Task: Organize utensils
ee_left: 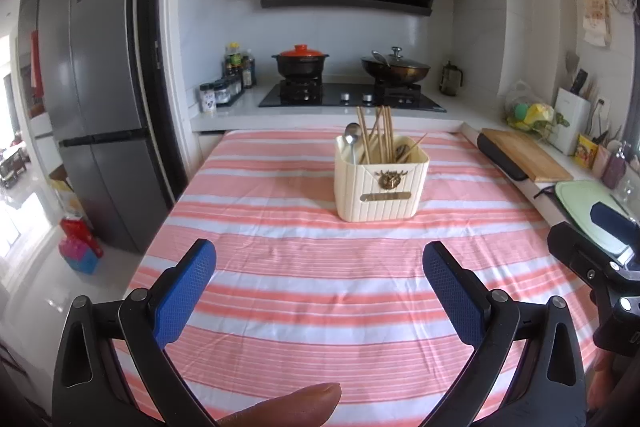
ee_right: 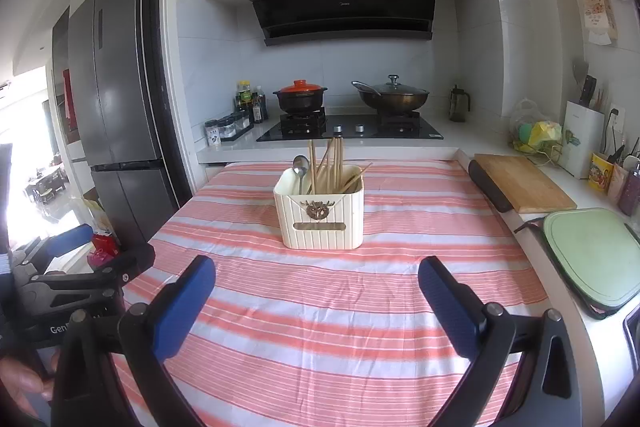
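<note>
Both claws are hovering low over the striped tabletop (ee_left: 304,307), the left claw (ee_left: 320,263) and right claw (ee_right: 316,279) each spread wide apart and gripping nothing. A cream holder (ee_right: 320,219) is standing upright mid-table, well ahead of both, carrying wooden chopsticks (ee_right: 332,167) and a metal spoon (ee_right: 300,167) poking up from inside. A wooden cutting board (ee_right: 520,183) is lying on the counter to the right.

The desk (ee_left: 320,287) is covered by a pink-and-white striped cloth (ee_left: 304,323). 1 cream ribbed utensil holder (ee_left: 380,183) is set upright on the cloth, toward its far edge, nearer the stove counter.
</note>
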Demonstrator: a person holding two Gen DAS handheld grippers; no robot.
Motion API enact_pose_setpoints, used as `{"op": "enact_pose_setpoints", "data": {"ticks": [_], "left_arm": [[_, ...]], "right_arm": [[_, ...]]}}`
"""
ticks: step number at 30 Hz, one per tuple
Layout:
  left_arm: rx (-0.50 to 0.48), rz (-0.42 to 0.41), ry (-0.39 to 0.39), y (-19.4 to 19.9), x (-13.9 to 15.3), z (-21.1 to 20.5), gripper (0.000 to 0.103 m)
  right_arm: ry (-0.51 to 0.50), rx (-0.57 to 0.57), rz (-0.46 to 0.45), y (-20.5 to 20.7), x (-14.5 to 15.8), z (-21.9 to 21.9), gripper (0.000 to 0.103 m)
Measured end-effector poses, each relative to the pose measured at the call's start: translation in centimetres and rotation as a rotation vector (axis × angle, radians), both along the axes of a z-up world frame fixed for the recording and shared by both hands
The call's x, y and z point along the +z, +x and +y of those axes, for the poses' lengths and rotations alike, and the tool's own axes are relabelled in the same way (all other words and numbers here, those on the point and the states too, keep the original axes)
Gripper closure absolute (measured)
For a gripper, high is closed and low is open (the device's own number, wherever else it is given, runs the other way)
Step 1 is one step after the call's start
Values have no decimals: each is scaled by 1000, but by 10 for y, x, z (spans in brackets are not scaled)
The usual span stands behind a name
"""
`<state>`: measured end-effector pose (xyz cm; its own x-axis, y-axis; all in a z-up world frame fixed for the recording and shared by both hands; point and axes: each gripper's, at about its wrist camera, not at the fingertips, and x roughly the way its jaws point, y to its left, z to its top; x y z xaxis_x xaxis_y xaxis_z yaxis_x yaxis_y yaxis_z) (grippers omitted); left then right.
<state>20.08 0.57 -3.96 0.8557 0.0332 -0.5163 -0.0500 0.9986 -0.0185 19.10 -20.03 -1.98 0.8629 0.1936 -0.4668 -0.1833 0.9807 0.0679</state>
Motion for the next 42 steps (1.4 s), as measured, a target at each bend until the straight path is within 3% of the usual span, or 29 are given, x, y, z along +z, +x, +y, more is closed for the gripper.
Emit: {"op": "enact_pose_setpoints", "data": {"ticks": [42], "left_arm": [[-1,-1,20,-3,2,1,0]], "right_arm": [[-17,30,4,-3,1,8,0]]}}
